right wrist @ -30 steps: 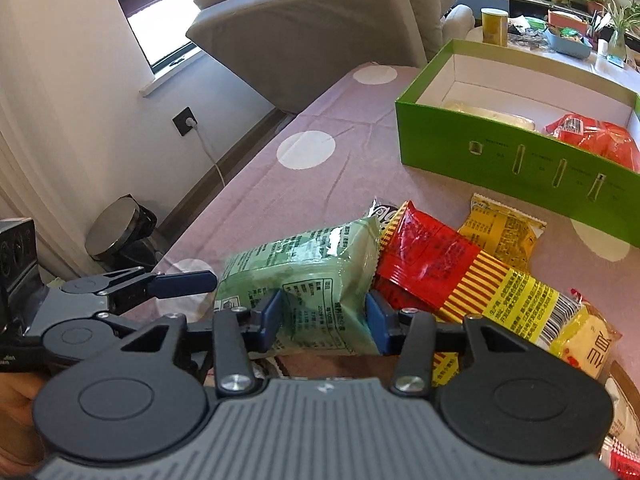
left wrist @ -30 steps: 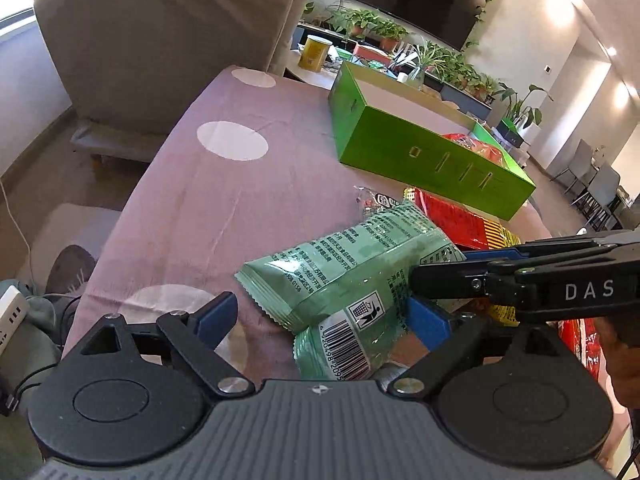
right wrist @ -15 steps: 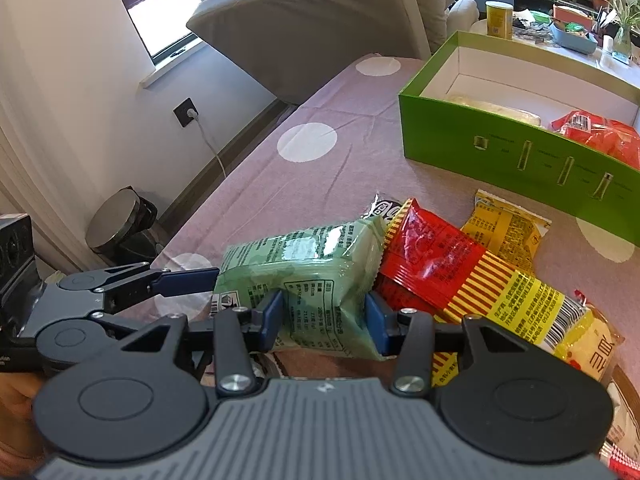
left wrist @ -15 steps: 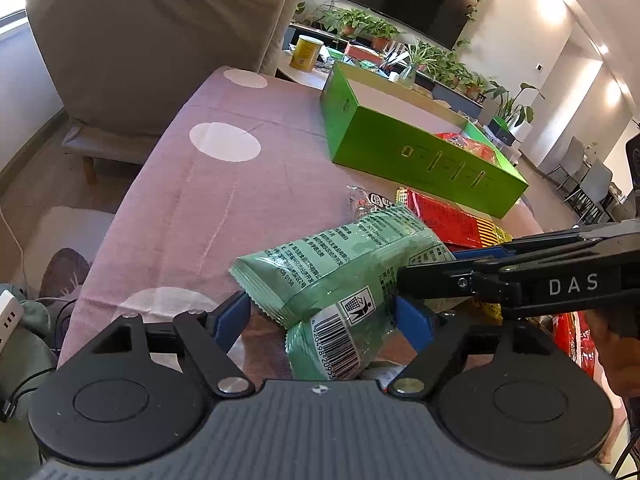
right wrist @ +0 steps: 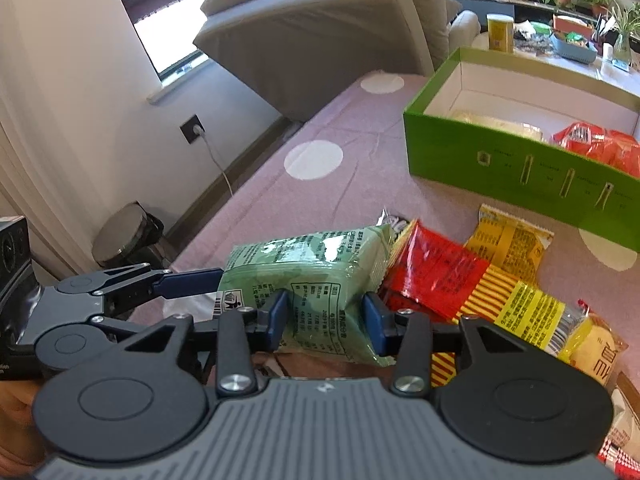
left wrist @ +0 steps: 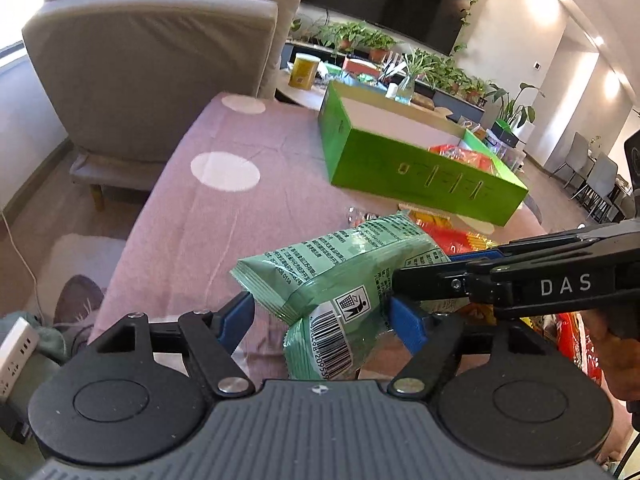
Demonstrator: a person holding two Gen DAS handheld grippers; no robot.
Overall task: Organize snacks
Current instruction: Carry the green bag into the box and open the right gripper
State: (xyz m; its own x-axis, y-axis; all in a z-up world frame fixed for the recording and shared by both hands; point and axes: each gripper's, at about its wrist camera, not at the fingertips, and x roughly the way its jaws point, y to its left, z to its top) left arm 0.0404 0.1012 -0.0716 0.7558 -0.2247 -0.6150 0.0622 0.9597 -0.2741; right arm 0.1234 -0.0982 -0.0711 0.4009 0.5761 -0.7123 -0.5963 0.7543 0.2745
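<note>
A green snack bag (left wrist: 340,264) (right wrist: 312,264) hangs a little above the mauve dotted tablecloth (right wrist: 352,196), held from both sides. My right gripper (right wrist: 325,316) is shut on the bag's near end, its blue pads denting the wrapper, and its jaws are still closing. My left gripper (left wrist: 320,318) is closing on the barcode end: one pad presses the bag's side, the other meets the crimped seam. The right gripper's black fingers (left wrist: 436,276) cross in from the right. Beyond stands the open green box (left wrist: 420,184) (right wrist: 520,172).
Red (right wrist: 436,268) and yellow (right wrist: 512,240) snack packs lie on the cloth right of the bag, with a long striped one (right wrist: 532,312). Orange-red packs (right wrist: 600,144) sit inside the box. A grey armchair (left wrist: 152,60) stands past the table's left edge.
The left gripper's fingers have drawn in from wide apart until they meet the green bag. The right gripper has kept its grip and tightened slightly. The bag has barely moved.
</note>
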